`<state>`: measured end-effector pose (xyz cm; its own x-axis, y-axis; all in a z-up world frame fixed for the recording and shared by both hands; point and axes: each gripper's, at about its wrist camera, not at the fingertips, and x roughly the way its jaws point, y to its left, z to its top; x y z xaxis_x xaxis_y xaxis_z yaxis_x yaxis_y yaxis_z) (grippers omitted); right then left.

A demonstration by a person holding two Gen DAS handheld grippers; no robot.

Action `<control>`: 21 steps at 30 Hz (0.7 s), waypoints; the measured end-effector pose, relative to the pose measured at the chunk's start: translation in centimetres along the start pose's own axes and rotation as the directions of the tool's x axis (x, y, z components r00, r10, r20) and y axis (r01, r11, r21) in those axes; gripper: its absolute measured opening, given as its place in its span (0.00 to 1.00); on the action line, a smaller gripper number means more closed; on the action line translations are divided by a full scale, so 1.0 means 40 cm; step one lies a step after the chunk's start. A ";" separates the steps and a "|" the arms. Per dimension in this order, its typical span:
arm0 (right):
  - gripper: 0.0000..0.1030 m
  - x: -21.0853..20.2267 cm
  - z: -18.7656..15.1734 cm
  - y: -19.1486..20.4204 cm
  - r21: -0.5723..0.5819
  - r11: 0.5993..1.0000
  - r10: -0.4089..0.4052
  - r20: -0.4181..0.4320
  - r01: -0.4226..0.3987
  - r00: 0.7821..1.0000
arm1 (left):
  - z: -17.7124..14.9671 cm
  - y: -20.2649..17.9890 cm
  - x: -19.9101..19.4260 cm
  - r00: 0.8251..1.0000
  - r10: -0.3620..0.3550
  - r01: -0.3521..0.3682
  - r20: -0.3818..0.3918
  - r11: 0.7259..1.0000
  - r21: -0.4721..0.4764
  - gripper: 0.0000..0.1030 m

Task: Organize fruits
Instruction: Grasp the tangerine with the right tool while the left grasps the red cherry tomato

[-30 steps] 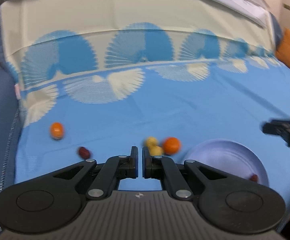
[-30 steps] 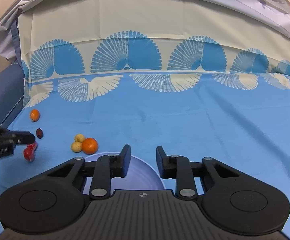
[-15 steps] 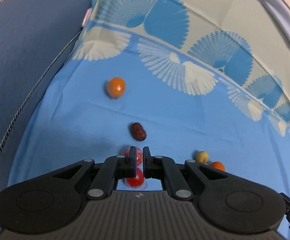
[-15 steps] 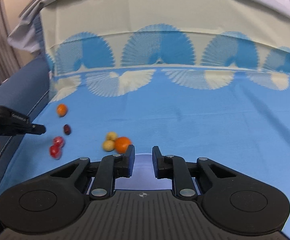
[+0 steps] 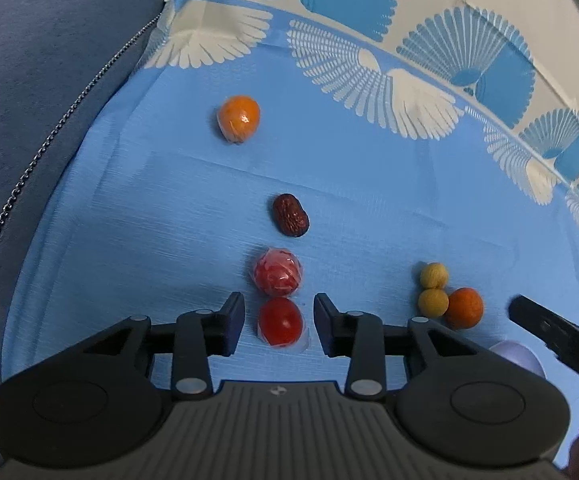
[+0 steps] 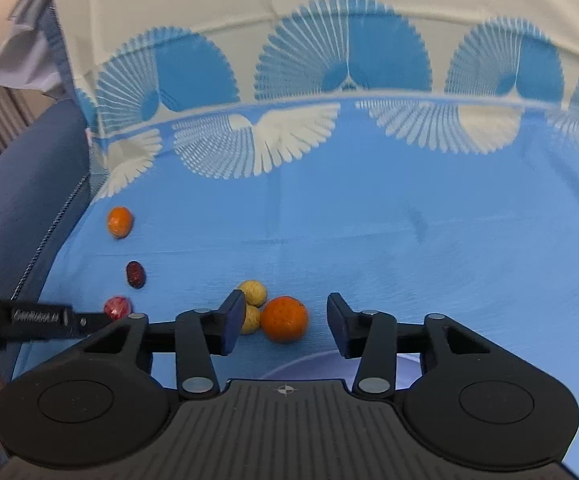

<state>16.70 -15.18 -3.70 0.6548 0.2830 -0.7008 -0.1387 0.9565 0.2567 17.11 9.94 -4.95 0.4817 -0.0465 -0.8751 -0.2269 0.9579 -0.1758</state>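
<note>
My left gripper is open, its fingers either side of a red cherry tomato lying on the blue cloth. Just beyond lie a wrapped red fruit, a dark red date and an orange kumquat. My right gripper is open, with a small orange between its fingertips, not gripped. Two yellow round fruits sit against the orange's left. The lilac plate shows just under the right gripper.
The blue cloth with fan prints covers the surface, rising at the back. A dark blue cushion borders the left edge. The right gripper's finger enters the left wrist view from the right.
Both grippers opened from shut or nearly shut. The left one moved down around the cherry tomato. The right one moved forward to the orange.
</note>
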 end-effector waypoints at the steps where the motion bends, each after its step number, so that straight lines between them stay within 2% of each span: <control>1: 0.50 0.017 0.002 0.001 0.011 1.000 -0.003 -0.013 0.003 1.000 | 0.000 -0.003 0.004 1.000 0.003 -0.003 -0.004 1.000 0.002 0.41; 7: 0.51 0.130 0.004 0.010 0.031 0.999 -0.016 -0.109 0.020 0.994 | -0.003 -0.017 0.025 0.999 0.020 -0.019 -0.030 1.000 0.023 0.41; 10: 0.51 0.169 -0.005 0.020 0.008 0.999 -0.051 -0.145 0.053 0.988 | -0.005 -0.029 0.034 0.999 0.038 -0.036 -0.036 0.998 0.052 0.41; 12: 0.49 0.175 -0.004 0.019 0.021 0.997 -0.068 -0.128 0.071 0.989 | -0.009 -0.039 0.040 0.998 0.048 -0.045 -0.042 0.996 0.075 0.40; 13: 0.45 0.176 -0.003 0.018 0.025 0.997 -0.067 -0.126 0.070 0.990 | -0.010 -0.043 0.042 0.998 0.049 -0.045 -0.046 0.995 0.084 0.38; 14: 0.37 0.176 -0.002 0.020 0.029 0.998 -0.059 -0.125 0.063 0.990 | -0.013 -0.047 0.044 0.998 0.052 -0.048 -0.047 0.994 0.095 0.31; 15: 0.37 0.176 -0.001 0.023 0.029 0.998 -0.054 -0.125 0.058 0.991 | -0.014 -0.052 0.044 0.997 0.062 -0.057 -0.043 0.992 0.111 0.28; 21: 0.35 0.158 0.001 0.022 0.037 0.996 -0.075 -0.092 0.079 0.993 | -0.017 -0.055 0.035 0.997 0.074 -0.071 -0.024 0.989 0.129 0.27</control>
<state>20.76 -12.57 -7.87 0.5919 0.2158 -0.7766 -0.0595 0.9726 0.2249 17.71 7.57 -6.08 0.4432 0.0180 -0.8963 -0.1491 0.9874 -0.0539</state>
